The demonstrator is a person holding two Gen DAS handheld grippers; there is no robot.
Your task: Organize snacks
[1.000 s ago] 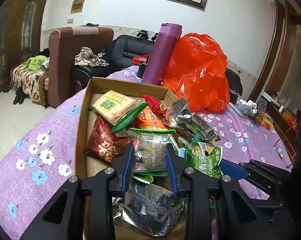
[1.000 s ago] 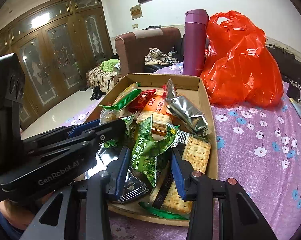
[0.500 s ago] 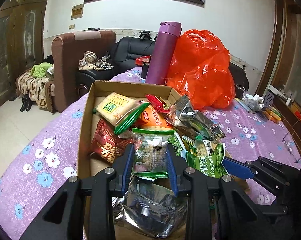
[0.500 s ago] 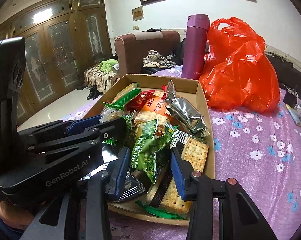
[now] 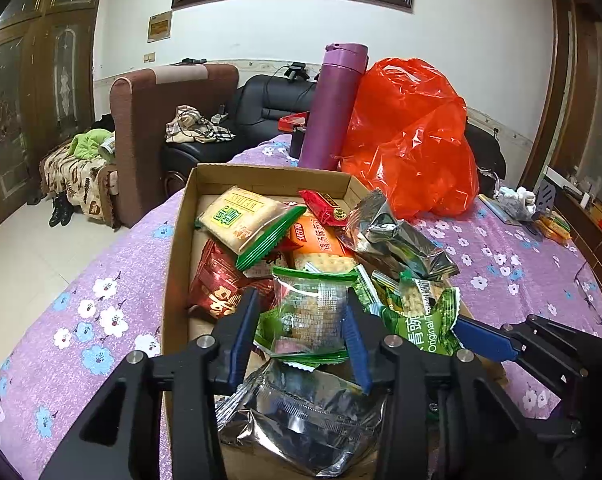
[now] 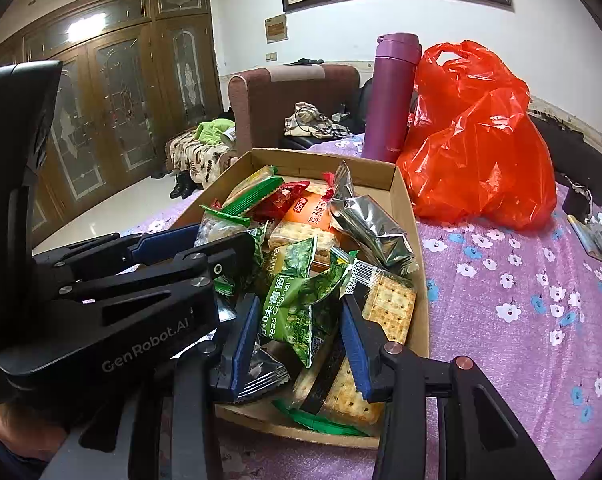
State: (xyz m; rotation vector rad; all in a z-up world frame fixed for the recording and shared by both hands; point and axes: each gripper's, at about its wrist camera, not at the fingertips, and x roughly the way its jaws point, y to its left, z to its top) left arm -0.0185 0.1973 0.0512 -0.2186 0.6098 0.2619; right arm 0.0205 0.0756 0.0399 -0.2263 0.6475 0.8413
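At the near end of the cardboard box [image 5: 177, 280], on the purple flowered table [image 5: 101, 320], both grippers low over a heap of snacks. Left gripper [image 5: 301, 332]: jaws just eased apart, clear cracker packet [image 5: 309, 312] loose between them, lying on the pile above a silver pouch [image 5: 301, 412]. Right gripper [image 6: 297, 340]: clamped on the green pea packet [image 6: 297, 312], held upright by the box's near right corner, just over a long cracker sleeve [image 6: 385, 308].

Beyond the box's far edge, a purple flask [image 5: 333, 108] and a red plastic bag [image 5: 413, 140]. A few small packets [image 5: 549, 224] out by the table's far right edge.

Judged well along: most snacks boxed, but heaped rather than laid flat. Probably left: letting go of the pea packet, perhaps levelling the pile, perhaps fetching the strays.
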